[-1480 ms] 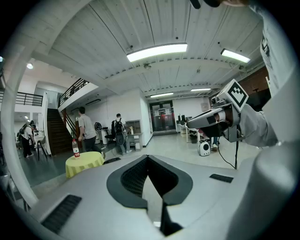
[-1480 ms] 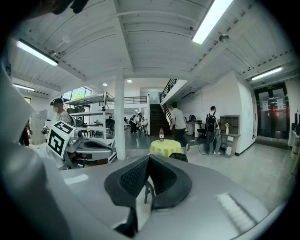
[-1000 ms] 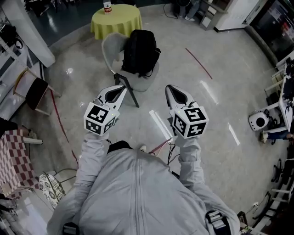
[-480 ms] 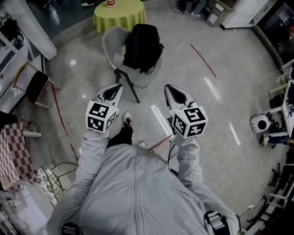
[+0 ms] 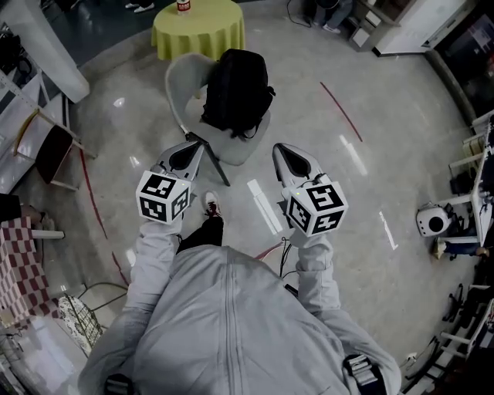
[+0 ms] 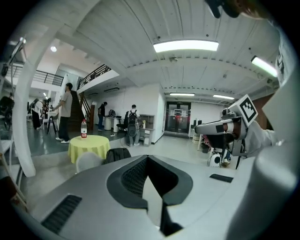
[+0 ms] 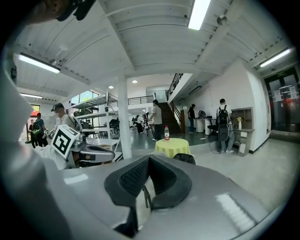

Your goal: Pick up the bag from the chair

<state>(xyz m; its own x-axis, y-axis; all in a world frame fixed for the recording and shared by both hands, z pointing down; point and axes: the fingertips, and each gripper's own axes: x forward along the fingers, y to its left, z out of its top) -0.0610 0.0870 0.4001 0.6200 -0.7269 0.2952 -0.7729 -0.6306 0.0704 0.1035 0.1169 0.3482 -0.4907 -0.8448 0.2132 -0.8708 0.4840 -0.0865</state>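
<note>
A black backpack (image 5: 235, 86) stands upright on the seat of a light grey chair (image 5: 183, 83), ahead of me. My left gripper (image 5: 194, 145) is held out in front of my chest, short of the chair's front leg, with its jaws shut and empty. At the same height to its right, my right gripper (image 5: 281, 148) is also shut with nothing in it. In the left gripper view the backpack (image 6: 117, 154) shows just above the jaw tips (image 6: 147, 158). The right gripper view shows the top of the backpack (image 7: 186, 158) beyond its own tips (image 7: 149, 158).
A round table with a yellow cloth (image 5: 199, 27) and a bottle (image 5: 181, 6) stands behind the chair. A dark folding chair (image 5: 54, 150) and a checked cloth (image 5: 19, 266) are at the left. Red tape lines (image 5: 340, 112) cross the floor. People stand far off (image 6: 65, 110).
I have stepped closer to the chair: it and the backpack sit nearer the grippers. One foot has come forward between my arms. Both grippers stay shut.
</note>
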